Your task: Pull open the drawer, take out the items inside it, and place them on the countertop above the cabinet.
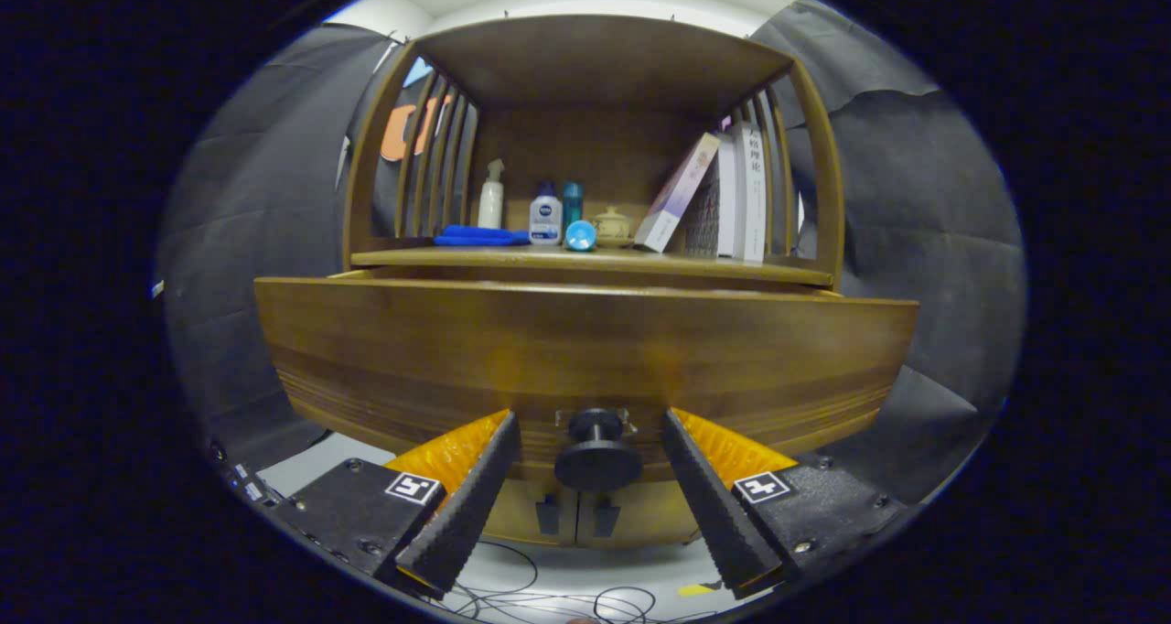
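gripper (590,423) jaws wide, astride knob (597,452), not touching | drawer (585,349) front just ahead, partly out

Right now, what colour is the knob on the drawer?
Black. The knob sits between the open gripper fingers on the brown wooden drawer, seen in the gripper view.

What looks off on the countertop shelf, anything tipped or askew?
Two things: the blue cup lies on its side, mouth forward, beside the small jar, and one book leans diagonally against the upright books. The tool is open, straddling the drawer knob.
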A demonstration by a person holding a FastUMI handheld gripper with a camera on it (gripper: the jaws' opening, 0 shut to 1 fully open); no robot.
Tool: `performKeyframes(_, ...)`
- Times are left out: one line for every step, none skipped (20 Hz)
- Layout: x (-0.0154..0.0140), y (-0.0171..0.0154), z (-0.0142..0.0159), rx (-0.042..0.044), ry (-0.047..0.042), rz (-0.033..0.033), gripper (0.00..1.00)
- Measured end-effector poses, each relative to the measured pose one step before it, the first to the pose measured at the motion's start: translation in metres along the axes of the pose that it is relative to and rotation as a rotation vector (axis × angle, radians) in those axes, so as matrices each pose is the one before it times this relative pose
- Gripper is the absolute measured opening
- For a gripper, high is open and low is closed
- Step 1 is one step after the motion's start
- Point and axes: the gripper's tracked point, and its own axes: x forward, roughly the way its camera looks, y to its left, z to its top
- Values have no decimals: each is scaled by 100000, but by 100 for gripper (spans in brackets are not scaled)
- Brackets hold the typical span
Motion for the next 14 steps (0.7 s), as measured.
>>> performKeyframes(824,17,187,-65,179,-165,100)
performKeyframes(1098,11,192,-330,1261,-130,100)
performKeyframes(648,77,254,43,55,-117,100)
performKeyframes(765,-8,204,-347,668,-75,100)
performKeyframes(819,-12,169,-293,593,-257,100)
performKeyframes(813,154,215,-296,275,-233,100)
performKeyframes(682,69,169,42,356,-239,100)
performKeyframes(844,35,257,-225,209,-189,100)
performKeyframes(690,69,198,-49,64,-259,100)
performKeyframes(605,-14,143,-343,384,-178,100)
performKeyframes(632,28,134,-46,285,-229,100)
performKeyframes(557,-30,229,-14,722,-108,100)
performKeyframes(618,30,155,47,648,-110,100)
performKeyframes(466,126,33,-247,297,-834,100)
